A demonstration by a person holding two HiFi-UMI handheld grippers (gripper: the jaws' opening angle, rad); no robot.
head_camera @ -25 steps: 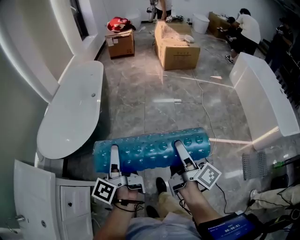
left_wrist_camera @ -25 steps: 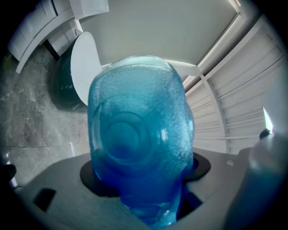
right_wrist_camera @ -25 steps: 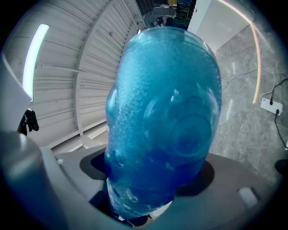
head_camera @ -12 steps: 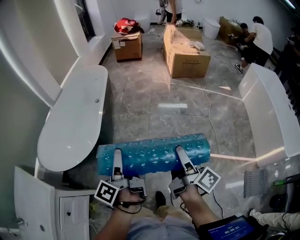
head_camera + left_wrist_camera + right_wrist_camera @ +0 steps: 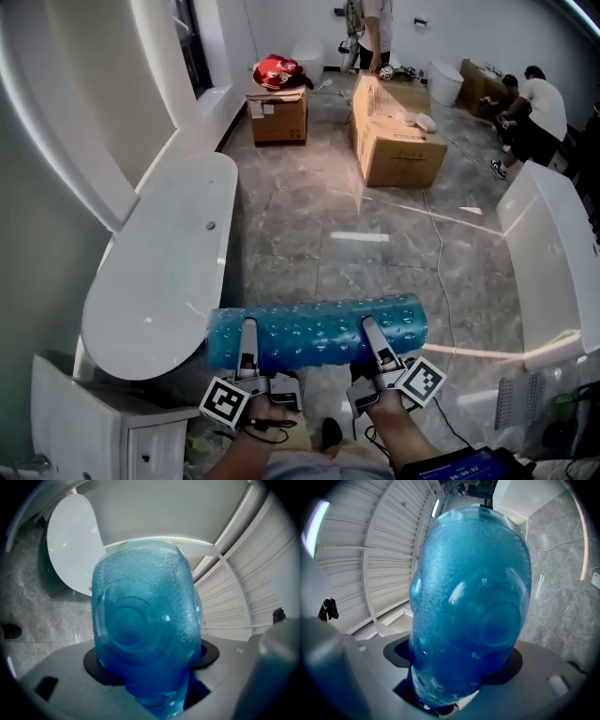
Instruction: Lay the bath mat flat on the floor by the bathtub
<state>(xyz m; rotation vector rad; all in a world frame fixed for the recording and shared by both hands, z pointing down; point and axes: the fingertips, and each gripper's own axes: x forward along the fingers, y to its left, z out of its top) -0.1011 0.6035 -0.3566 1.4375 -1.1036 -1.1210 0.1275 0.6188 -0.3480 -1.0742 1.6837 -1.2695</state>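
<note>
The grey marble floor (image 5: 328,216) stretched ahead, with the white bathtub (image 5: 164,272) along its left side. The rolled blue bath mat (image 5: 319,333) was held crosswise off the floor, its left end just beside the tub's near end. The left gripper (image 5: 248,336) had its fingers clamped on the roll's left part. The right gripper (image 5: 372,336) had its fingers clamped likewise on the right part.

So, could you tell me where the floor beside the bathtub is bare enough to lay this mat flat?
The bare stretch is the grey floor between the bathtub and the cable, ahead of the rolled bath mat. It is crowded farther on by the cardboard boxes, and at right by a second white tub.
</note>
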